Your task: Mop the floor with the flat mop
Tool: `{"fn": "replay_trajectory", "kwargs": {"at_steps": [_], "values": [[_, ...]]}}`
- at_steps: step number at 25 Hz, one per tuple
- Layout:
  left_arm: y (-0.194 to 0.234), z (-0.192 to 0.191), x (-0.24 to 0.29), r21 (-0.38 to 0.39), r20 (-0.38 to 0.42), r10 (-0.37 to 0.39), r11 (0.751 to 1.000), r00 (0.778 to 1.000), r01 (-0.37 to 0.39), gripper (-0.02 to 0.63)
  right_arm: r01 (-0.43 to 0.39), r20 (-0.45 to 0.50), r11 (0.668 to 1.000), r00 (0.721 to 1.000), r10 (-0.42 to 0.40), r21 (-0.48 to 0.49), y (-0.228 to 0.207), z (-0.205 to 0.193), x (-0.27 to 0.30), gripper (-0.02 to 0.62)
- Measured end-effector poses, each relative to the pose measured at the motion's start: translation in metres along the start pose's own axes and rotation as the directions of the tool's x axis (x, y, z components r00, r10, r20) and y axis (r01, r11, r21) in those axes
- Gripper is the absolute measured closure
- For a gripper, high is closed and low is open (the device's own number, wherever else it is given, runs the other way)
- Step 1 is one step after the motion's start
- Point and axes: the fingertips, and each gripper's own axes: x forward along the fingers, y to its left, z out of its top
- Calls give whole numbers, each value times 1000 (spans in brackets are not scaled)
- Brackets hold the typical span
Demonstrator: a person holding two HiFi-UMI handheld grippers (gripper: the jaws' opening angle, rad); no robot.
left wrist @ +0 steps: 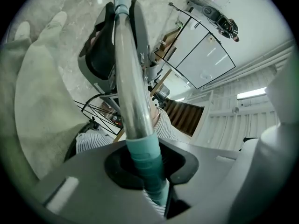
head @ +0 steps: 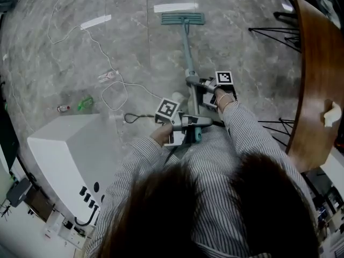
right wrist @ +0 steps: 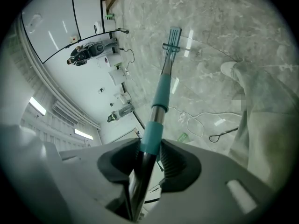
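Observation:
The flat mop lies ahead of me on the grey marble floor, its teal head far out and its pole running back toward my body. My right gripper is shut on the mop handle midway, and in the right gripper view a teal collar sits between its dark pads. My left gripper is shut on the handle's near end. In the left gripper view the teal end grip is clamped between the pads, and the metal pole rises from it toward the right gripper.
A white cable loops over the floor at the left, with a small green item nearby. A white box-like unit stands at my left. A curved wooden tabletop and black wire legs are at the right.

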Motion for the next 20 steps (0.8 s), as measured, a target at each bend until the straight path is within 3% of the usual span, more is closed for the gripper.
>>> {"fn": "replay_trajectory", "kwargs": {"at_steps": [9, 14, 20], "values": [[-28, 31, -11, -2, 56, -32, 999, 998, 32, 554, 48, -58, 998, 997, -51, -49, 22, 22, 22, 463], [5, 10, -7, 21, 47, -13, 1000, 999, 12, 575, 17, -58, 999, 998, -20, -42, -7, 1, 17, 463], [6, 9, -8, 16, 44, -49, 999, 998, 48, 592, -5, -58, 999, 998, 2, -45, -11, 0, 16, 465]]}}
